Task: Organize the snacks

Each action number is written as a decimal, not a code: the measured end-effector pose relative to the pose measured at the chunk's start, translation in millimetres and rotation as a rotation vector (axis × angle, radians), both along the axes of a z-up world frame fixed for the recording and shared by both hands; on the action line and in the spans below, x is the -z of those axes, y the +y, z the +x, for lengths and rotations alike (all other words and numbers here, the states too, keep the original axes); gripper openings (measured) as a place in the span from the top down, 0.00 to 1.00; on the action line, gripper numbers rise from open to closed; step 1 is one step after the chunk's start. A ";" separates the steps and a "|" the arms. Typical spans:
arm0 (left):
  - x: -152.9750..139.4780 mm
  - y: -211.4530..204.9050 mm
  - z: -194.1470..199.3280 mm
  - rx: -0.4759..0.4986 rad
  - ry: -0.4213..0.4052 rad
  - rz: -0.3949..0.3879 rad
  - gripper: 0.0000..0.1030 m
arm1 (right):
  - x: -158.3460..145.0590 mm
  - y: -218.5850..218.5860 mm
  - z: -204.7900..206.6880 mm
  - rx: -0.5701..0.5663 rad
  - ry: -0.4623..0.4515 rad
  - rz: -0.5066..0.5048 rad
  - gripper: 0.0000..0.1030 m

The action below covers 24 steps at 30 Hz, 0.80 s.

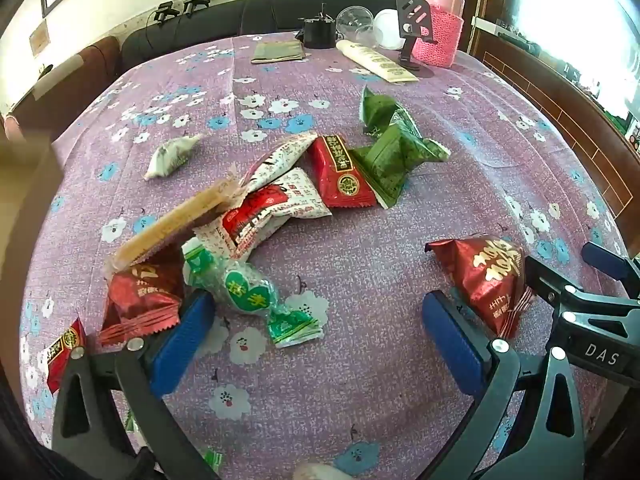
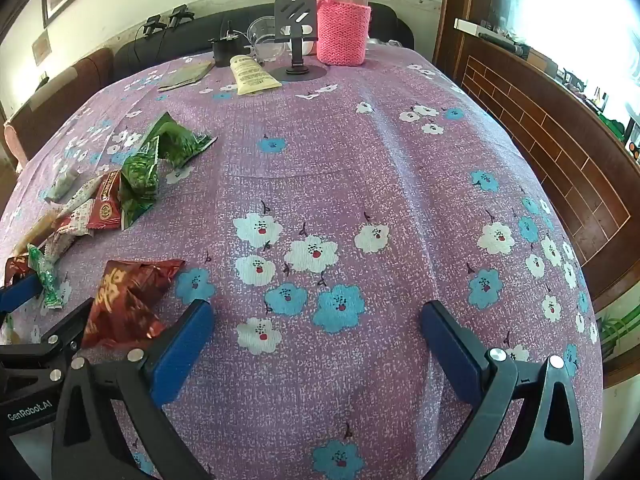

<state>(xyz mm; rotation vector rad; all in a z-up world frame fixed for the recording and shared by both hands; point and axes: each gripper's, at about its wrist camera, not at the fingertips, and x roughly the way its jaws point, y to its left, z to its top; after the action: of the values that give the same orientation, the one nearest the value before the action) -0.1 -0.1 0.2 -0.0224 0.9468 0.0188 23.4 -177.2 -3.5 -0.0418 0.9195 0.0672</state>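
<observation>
both tools gape, the left tool by the snack pile. the right tool hangs over bare desk, its right edge near.

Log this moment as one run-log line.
left gripper: open, empty | right gripper: open, empty, over bare tablecloth | red pyramid snack: lying apart from snack pile | sorting: not started

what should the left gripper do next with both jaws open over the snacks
Probably ease the left gripper forward and close on the green heart-label candy: its jaws stand open with nothing held, and that candy lies just ahead by the left finger, clear of the snack pile.
</observation>
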 end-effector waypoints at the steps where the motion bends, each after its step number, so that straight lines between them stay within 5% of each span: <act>1: 0.0 0.0 0.0 0.000 0.000 0.000 0.00 | 0.0 0.0 0.0 0.000 -0.001 0.000 0.00; 24: -0.6 -0.4 -3.9 -0.035 0.000 0.000 0.00 | -0.3 0.1 0.3 0.000 0.000 -0.001 0.00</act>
<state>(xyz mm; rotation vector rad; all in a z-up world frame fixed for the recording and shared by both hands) -4.0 -0.5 0.8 -0.0393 0.9463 0.0514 23.6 -177.1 -3.2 -0.0424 0.9191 0.0669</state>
